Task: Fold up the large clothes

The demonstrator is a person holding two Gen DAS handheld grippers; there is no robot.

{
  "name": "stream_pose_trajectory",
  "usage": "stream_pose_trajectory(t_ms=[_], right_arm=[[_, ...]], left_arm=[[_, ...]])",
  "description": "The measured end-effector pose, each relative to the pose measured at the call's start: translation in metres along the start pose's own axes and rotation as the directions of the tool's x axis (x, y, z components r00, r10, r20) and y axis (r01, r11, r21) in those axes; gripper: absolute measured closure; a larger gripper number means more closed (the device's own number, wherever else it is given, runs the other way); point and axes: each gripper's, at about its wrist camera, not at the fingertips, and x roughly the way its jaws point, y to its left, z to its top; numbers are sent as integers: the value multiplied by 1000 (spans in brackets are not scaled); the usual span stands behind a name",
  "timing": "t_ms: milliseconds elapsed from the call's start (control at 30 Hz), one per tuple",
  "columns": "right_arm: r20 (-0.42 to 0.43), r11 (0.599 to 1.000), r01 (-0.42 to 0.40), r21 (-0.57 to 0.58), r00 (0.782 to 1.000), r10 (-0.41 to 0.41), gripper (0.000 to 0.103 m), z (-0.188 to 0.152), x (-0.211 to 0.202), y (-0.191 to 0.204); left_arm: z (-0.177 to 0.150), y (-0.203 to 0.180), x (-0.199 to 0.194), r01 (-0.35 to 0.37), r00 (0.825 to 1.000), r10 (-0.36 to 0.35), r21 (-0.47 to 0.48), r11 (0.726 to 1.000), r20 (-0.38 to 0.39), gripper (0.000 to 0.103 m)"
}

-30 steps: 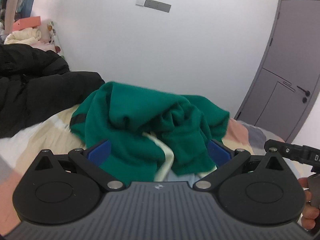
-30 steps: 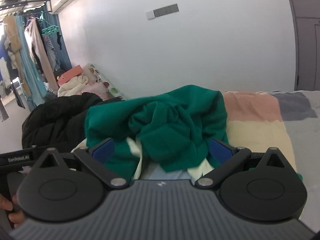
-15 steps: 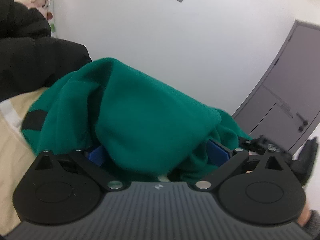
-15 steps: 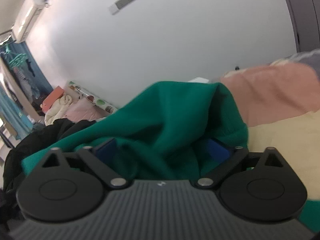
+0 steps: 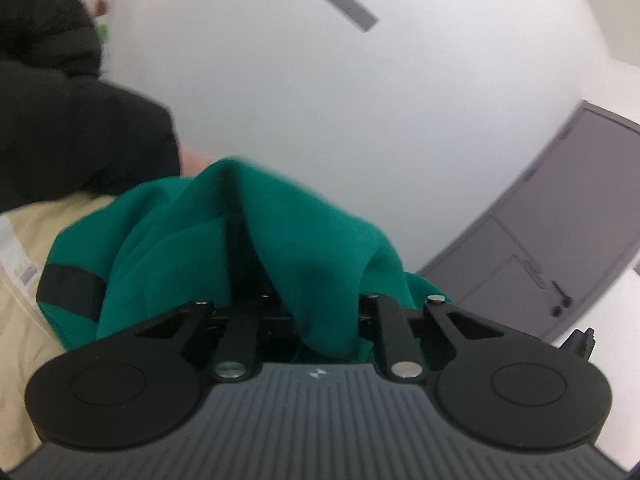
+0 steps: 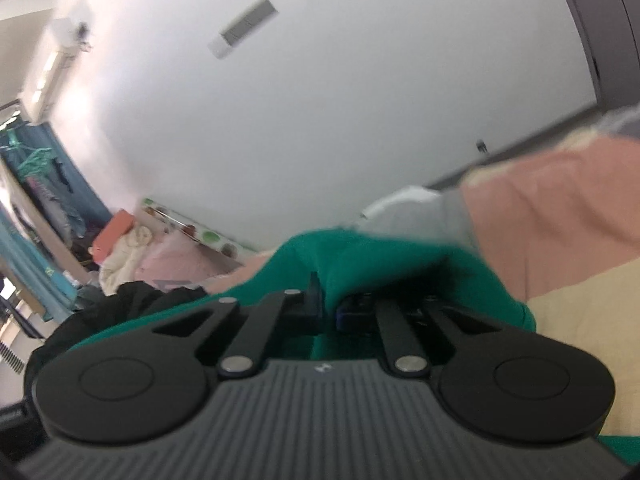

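Both tools have plunged into the green garment (image 5: 256, 240), left gripper (image 5: 320, 320) and right gripper (image 6: 328, 300) just closing on bunched folds, which risks lifting tangled layers.

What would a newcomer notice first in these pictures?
A green garment bunched on the bed, in the middle of both views. The left gripper and right gripper have just closed on its folds. A black jacket lies to its left.
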Motion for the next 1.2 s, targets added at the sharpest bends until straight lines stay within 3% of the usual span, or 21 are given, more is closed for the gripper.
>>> stream_pose_trajectory(t_ms=[267, 700, 800, 867, 1033, 1200], right_arm=[[131, 988, -82, -129, 986, 99, 95, -3, -98, 41], [244, 980, -140, -144, 954, 172, 95, -10, -270, 94], [238, 979, -128, -158, 958, 163, 95, -15, -293, 102], [212, 985, -95, -142, 969, 124, 95, -21, -296, 107], [112, 999, -11, -32, 994, 15, 93, -47, -277, 81], [19, 998, 31, 63, 999, -32, 92, -74, -246, 44]], left_arm=[[-15, -10, -88, 127, 986, -123, -27, 991, 116, 87], [-58, -61, -269, 264, 933, -251, -18, 964, 258, 87], [-68, -72, -292, 223, 943, -210, -20, 975, 258, 86], [-80, -68, -287, 208, 953, -192, -44, 977, 234, 86], [-106, -52, -261, 115, 985, -104, -78, 990, 137, 86], [-135, -25, -231, 48, 999, -45, -131, 990, 29, 84]])
